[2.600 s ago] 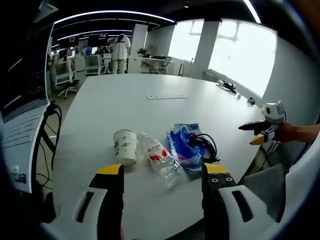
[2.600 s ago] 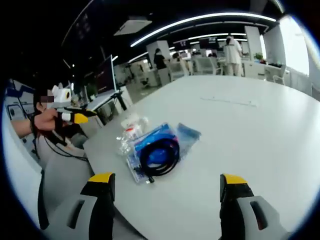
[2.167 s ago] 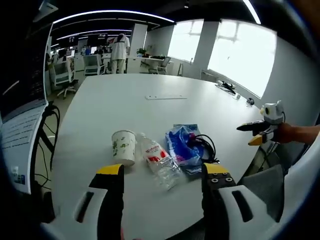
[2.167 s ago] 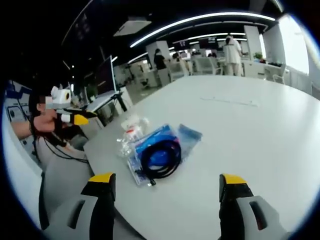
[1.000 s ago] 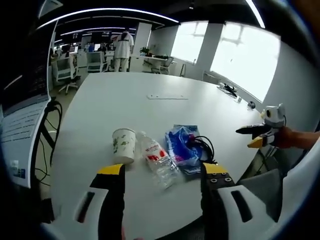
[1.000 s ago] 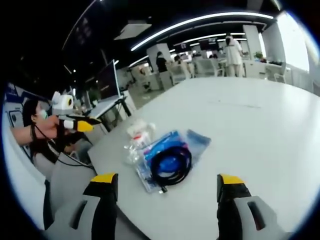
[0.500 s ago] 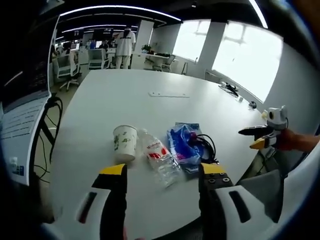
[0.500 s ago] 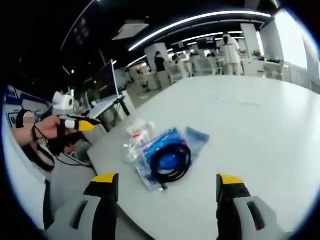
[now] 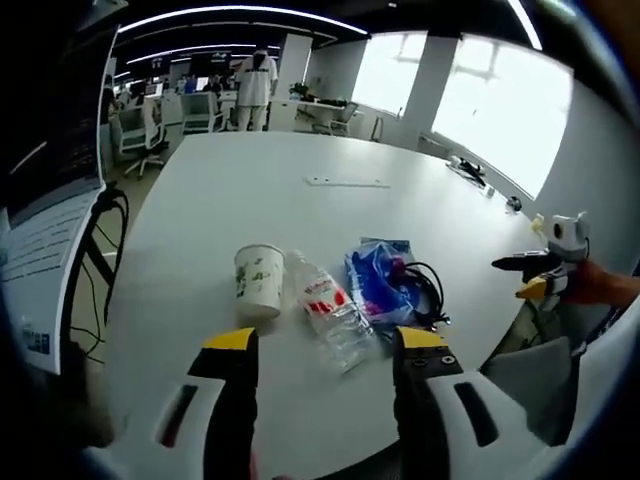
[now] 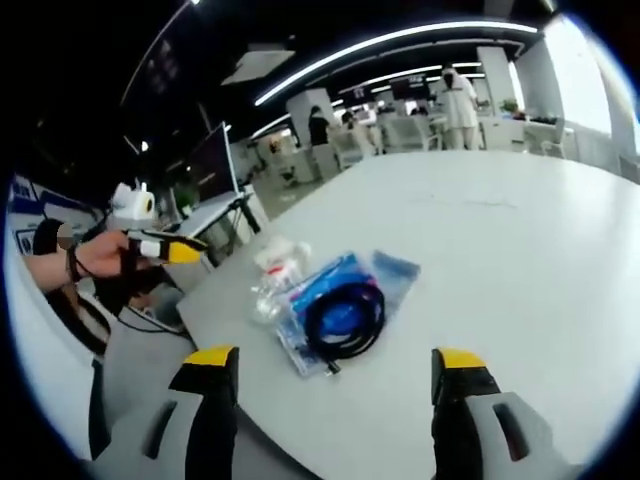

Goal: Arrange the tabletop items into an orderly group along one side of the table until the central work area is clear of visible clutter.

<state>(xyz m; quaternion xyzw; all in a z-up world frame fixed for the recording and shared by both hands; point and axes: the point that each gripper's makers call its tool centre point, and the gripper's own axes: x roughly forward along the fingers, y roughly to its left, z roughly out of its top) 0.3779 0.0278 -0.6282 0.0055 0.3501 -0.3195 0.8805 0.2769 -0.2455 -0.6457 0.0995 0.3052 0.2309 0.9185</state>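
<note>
Not much has been moved since the earlier frames: both cameras have drifted a bit, and in the left gripper view the other gripper looks to have been lowered slightly at the right edge, while the clutter sits in the same little cluster. On the white desk a paper cup is stood upright, a clear plastic bottle with a red label is laid on its side just beside it, and a blue plastic bag with a coiled black cable resting on top is bunched against the bottle, all near the desk's front edge. The cup is judged light and easily crushed, so it's best pinched gently at the rim or across the upper wall. The bottle looks crumpled and near empty, so it'll probably be slick and prone to rolling; the neck or the labelled middle seems the safer spot. The bag is floppy and crinkly, and the cable will likely be dragged along or slid off if only the bag is grabbed, so the coil should be taken together with it. The left gripper is held above the desk edge, aimed at the cluster, jaws spread wide with nothing between them. The right gripper is hovered off to the side over the desk corner, jaws likewise spread and empty, pointed toward the bag and cable.
</note>
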